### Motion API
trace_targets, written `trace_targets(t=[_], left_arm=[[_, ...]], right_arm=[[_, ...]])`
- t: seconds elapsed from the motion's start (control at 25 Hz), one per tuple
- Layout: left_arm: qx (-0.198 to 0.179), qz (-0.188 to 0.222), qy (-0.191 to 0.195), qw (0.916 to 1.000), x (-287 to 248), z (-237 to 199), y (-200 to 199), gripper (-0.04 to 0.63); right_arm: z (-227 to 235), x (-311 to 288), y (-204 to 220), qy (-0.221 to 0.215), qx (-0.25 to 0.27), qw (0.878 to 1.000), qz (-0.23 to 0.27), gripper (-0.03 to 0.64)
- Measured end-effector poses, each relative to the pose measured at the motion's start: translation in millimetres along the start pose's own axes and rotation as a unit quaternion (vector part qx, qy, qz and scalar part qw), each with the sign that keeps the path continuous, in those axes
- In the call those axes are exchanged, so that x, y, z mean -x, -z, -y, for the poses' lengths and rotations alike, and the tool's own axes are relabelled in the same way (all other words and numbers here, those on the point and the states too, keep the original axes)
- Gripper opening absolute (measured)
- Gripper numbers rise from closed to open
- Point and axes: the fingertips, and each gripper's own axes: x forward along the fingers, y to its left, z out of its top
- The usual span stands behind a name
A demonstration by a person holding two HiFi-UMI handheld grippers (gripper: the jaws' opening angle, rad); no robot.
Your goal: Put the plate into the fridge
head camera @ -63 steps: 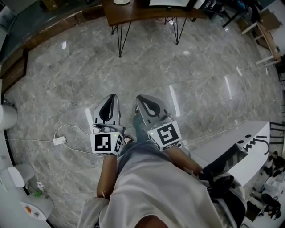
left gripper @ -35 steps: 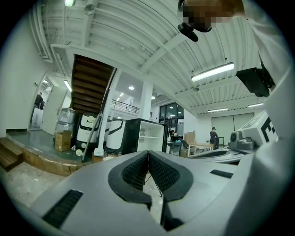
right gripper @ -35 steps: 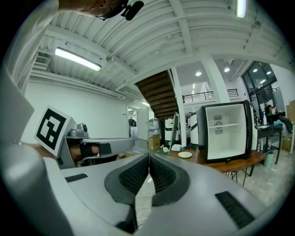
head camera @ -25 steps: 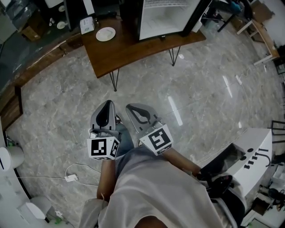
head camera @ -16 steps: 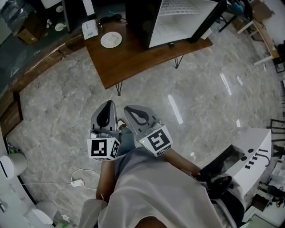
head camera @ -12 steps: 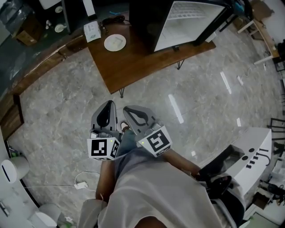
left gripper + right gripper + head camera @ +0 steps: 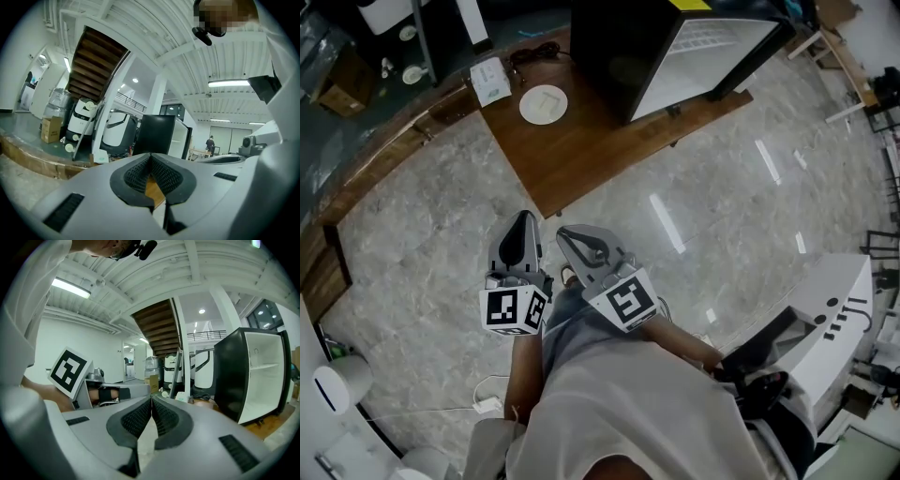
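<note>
- left gripper (image 7: 523,219): jaws pressed together at the tips, nothing between them
- right gripper (image 7: 569,234): jaws closed tight, empty; just beside the left one, both over the marble floor (image 7: 722,216)
- plate (image 7: 544,104): white, flat on the wooden table (image 7: 581,159), ahead of both sets of fingertips, well apart from them
- fridge (image 7: 619,56): black, stands on the same table, open with white inside showing; ahead and to the right of the fingertips, right of the plate

head view: from above, steeply down, fingers (image 7: 523,246) near centre | left and right gripper views: just behind own fingers, facing along them | shared: fridge (image 7: 619,56) well ahead of fingers
</note>
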Motion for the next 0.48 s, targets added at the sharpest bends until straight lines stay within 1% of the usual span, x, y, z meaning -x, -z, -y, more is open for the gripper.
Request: trace_targets(t=[0.12,0.24,0.4,0.48], left_arm=[[-0.006,-0.009,0.015,0.9998,-34.2,-15.2,1.3,0.02],[0.004,-0.016,0.022,0.9996,-66.8,-19.1,5.6,0.02],[0.008,-0.021,0.021,0.9995,-114.5,-34.7,-0.9,0.02],[0.006,-0.021,0.018,0.9996,-140.2,-49.1,-7.9,0.02]], right_arm=[[26.2,-27.8,2.1,0.018,-0.015,1.0,-0.002,0.017],[55.9,-45.4,5.9,0.024,-0.036,0.999,-0.009,0.017],[97.5,-82.1,-3.2,0.016,-0.017,1.0,-0.001,0.017],[117.7,-105.8,-9.2,0.01,-0.019,1.0,-0.003,0.017]])
